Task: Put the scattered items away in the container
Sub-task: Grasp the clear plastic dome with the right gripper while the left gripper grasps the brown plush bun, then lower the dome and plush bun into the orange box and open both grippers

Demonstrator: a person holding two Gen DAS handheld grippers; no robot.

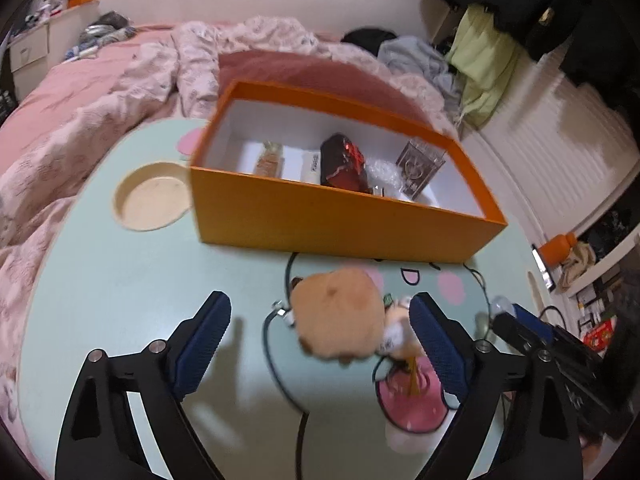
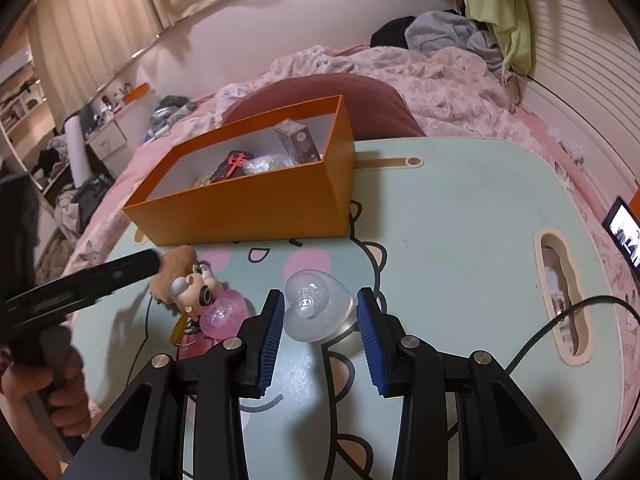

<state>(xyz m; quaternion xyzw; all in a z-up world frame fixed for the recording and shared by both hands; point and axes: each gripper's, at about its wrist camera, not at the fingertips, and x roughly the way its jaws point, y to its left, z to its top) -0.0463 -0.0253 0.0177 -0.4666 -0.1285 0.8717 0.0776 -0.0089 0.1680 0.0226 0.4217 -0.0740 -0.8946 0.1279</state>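
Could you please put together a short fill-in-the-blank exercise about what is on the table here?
1. The container on the table is coloured ____.
2. The clear item between the right gripper fingers is shaped like a ____.
3. The plush toy lies ____ the container.
4. The round beige dish holds ____.

Missing words: orange; heart; outside; nothing
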